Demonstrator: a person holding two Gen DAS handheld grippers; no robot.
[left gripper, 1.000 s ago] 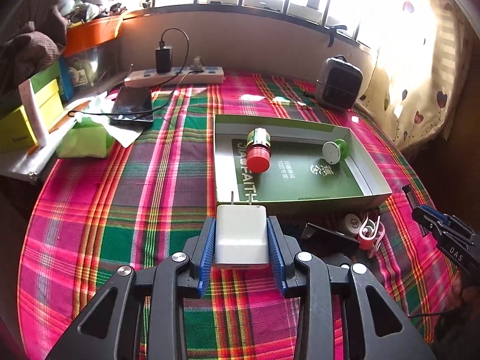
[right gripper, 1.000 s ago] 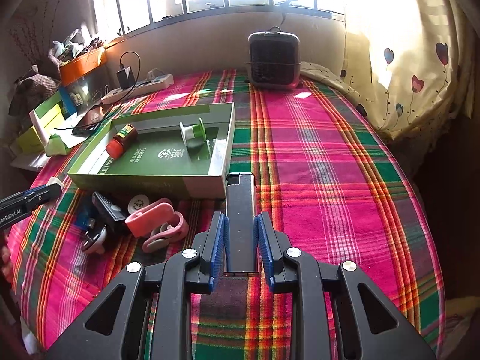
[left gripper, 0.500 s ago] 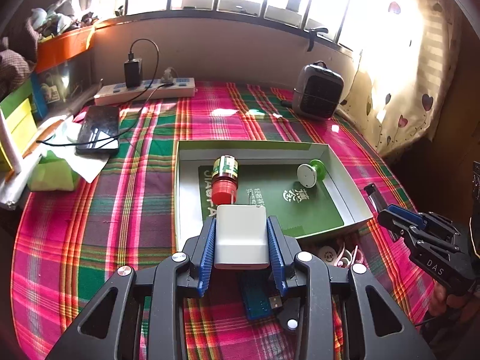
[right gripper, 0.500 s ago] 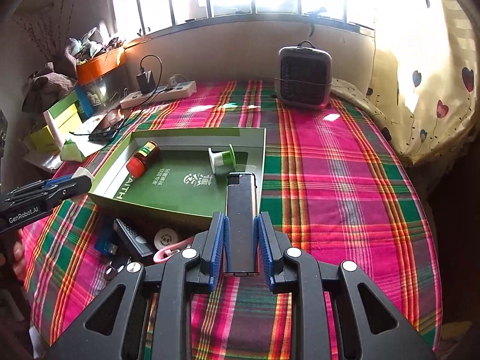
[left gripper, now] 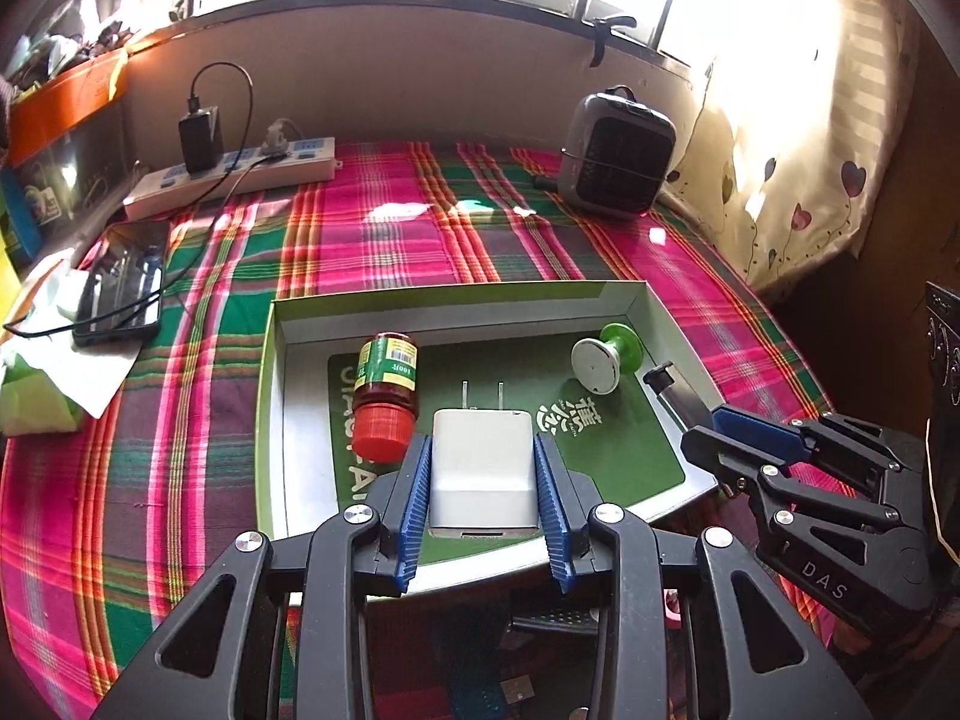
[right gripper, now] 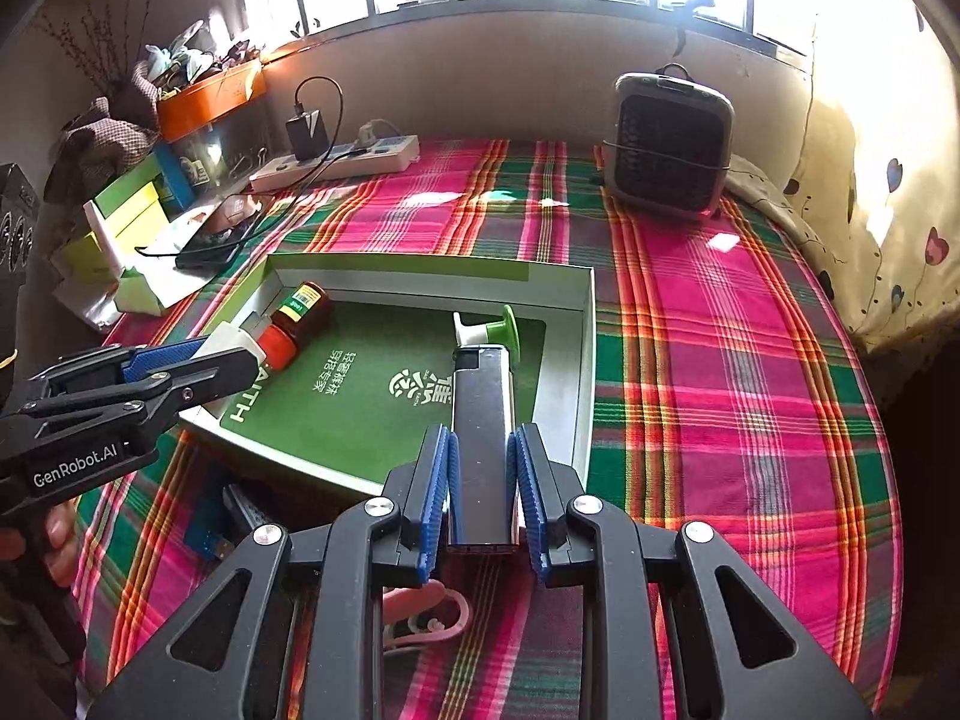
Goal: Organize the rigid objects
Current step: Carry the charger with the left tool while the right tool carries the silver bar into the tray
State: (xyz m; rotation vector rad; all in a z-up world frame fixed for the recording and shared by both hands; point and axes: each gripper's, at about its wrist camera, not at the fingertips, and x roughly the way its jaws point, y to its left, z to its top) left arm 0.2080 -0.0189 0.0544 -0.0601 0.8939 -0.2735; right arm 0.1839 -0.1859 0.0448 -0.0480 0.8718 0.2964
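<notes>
My left gripper [left gripper: 482,468] is shut on a white plug adapter [left gripper: 482,474], its prongs pointing away, held over the near side of the green box lid [left gripper: 456,300]. My right gripper [right gripper: 483,468] is shut on a black lighter [right gripper: 483,438], held over the lid's near right corner [right gripper: 585,360]. Inside the lid lie a red-capped bottle [left gripper: 386,396] and a green-and-white spool [left gripper: 603,357]. The right gripper [left gripper: 720,432] shows at the right of the left wrist view, and the left gripper [right gripper: 198,360] shows at the left of the right wrist view.
On the plaid cloth behind stand a small grey heater [left gripper: 618,162] and a power strip [left gripper: 234,177] with a black charger; a phone [left gripper: 120,285] lies left. A blue USB stick [right gripper: 207,531], a black clip and a pink cord [right gripper: 432,618] lie near the lid's front edge.
Both grippers moved forward from the near cloth to over the green lid, carrying the adapter and the lighter. The loose items in front of the lid now lie beneath the grippers.
</notes>
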